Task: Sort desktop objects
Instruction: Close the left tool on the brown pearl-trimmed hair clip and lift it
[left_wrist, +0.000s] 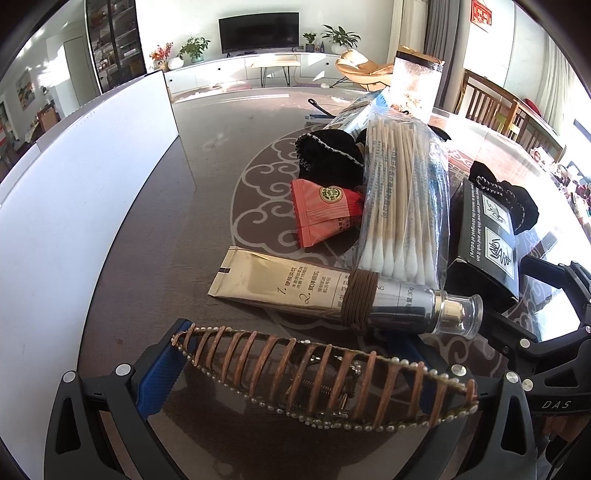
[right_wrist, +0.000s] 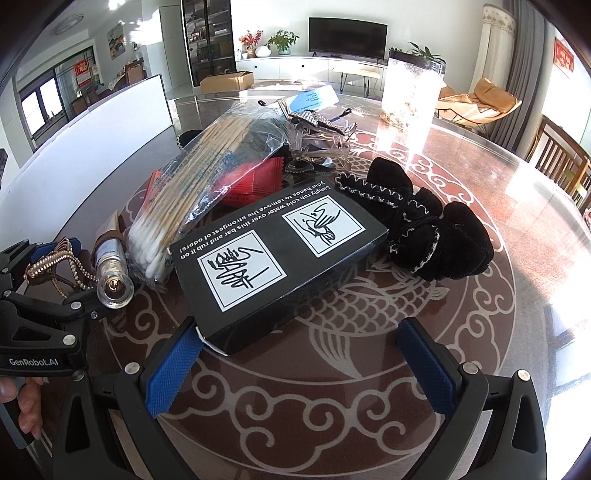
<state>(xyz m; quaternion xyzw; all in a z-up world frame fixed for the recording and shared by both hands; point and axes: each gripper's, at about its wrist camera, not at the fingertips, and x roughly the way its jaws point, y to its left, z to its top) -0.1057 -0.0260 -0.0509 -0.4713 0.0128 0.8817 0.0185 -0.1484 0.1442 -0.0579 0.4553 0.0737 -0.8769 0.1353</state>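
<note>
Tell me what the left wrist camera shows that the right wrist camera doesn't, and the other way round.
Only the left wrist view shows the gold cosmetic tube's printed body and the whole brown pearl-edged hair claw across the left gripper. Only the right wrist view shows the silver rhinestone clip and the cardboard carton. Both show the bag of cotton swabs, the black printed box and the white bin wall.

Quick count of what's on the desk (right_wrist: 461, 314): one black box (right_wrist: 273, 258), one bag of cotton swabs (left_wrist: 402, 199), one gold tube (left_wrist: 295, 291) with a brown hair tie (left_wrist: 360, 299) wrapped round it, one red sachet (left_wrist: 325, 212), two black velvet pouches (right_wrist: 436, 229) (left_wrist: 328, 157), one pearl hair claw (left_wrist: 325, 384), one rhinestone clip (right_wrist: 317, 127), one clear jar (right_wrist: 412, 92). Plus one white bin (left_wrist: 74, 206) on the left.
</note>
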